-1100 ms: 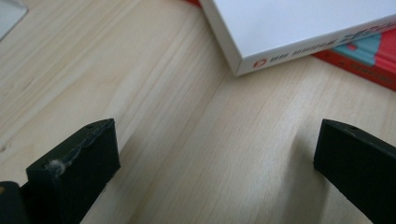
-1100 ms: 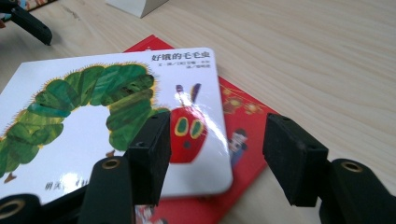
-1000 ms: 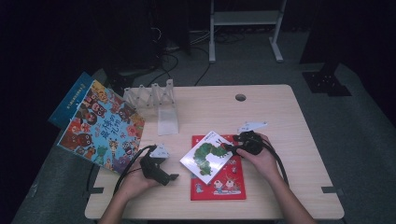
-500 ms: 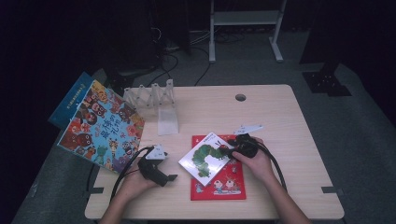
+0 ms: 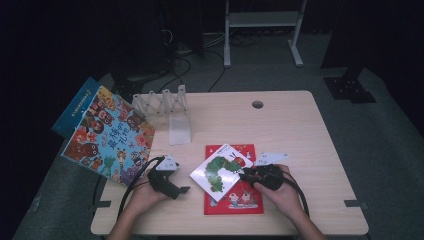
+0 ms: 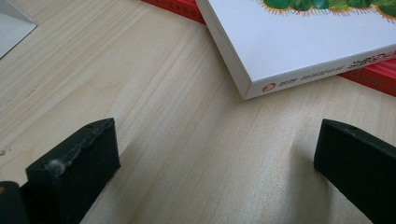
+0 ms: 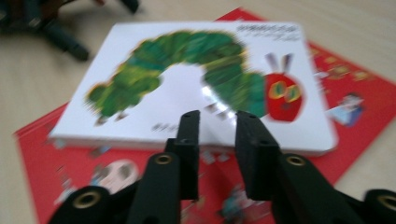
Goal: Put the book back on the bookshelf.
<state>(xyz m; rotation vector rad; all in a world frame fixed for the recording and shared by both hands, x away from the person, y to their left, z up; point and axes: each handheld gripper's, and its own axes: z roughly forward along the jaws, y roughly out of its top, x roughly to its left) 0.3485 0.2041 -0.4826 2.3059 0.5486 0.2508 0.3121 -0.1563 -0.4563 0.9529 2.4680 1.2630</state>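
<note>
The right gripper sits at the near right of the pale wooden table, its black jaws narrowed to a small gap after just closing in; they point at the edge of the white book with nothing pinched between them. That book is a thick, glossy board book with a green caterpillar on its cover, lying askew on top of a flat red book, near the front edge of the table. The left gripper rests on the bare wood just left of the white book's corner, its blocky jaws spread wide and holding nothing. Farther back stands a clear plastic rack with upright dividers. At the left edge a large colourful picture book overhangs the table, with a blue book under it. A round cable hole sits near the far edge.
</note>
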